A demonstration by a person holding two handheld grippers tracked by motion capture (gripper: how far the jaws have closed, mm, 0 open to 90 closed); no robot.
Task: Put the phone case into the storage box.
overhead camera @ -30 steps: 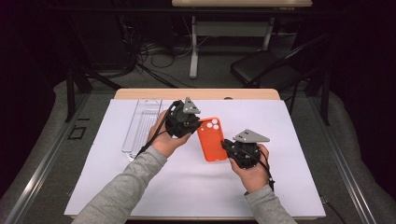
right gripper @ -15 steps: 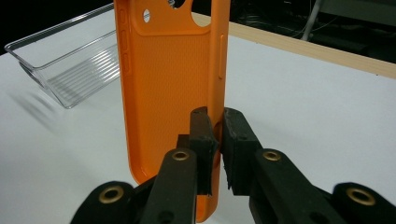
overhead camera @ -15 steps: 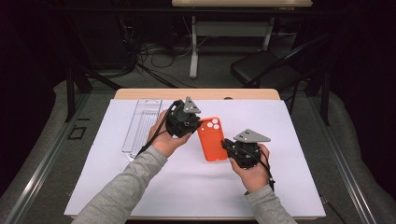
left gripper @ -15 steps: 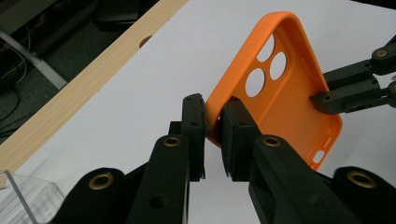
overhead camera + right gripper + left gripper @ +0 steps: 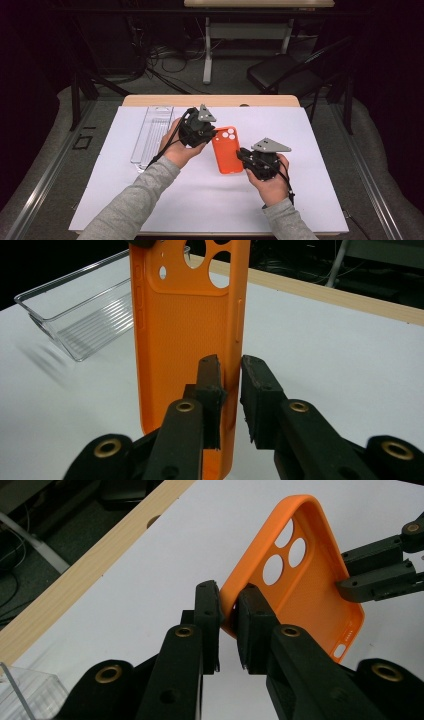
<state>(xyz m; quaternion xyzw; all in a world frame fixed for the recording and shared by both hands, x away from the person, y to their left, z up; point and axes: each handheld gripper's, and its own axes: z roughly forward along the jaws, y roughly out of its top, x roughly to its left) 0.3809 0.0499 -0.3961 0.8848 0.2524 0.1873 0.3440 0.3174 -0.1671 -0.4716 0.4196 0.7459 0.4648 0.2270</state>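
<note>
Between the earlier high views and this one almost nothing shifts: the orange phone case (image 5: 228, 149) stays mid-sheet on the white table cover (image 5: 320, 200), and both hands hold their posts. I judge this a settled two-handed hold, with no transfer begun.

The left gripper (image 5: 228, 611) pinches the case's side rim near the camera cut-outs, jaws closed on it. The right gripper (image 5: 230, 371) clamps the opposite long edge near the bottom end.

In the high view the case's long axis runs roughly 12 to 6 o'clock, its camera end toward 12. The clear plastic tray (image 5: 152, 135) lies at 9 o'clock, well apart.
</note>
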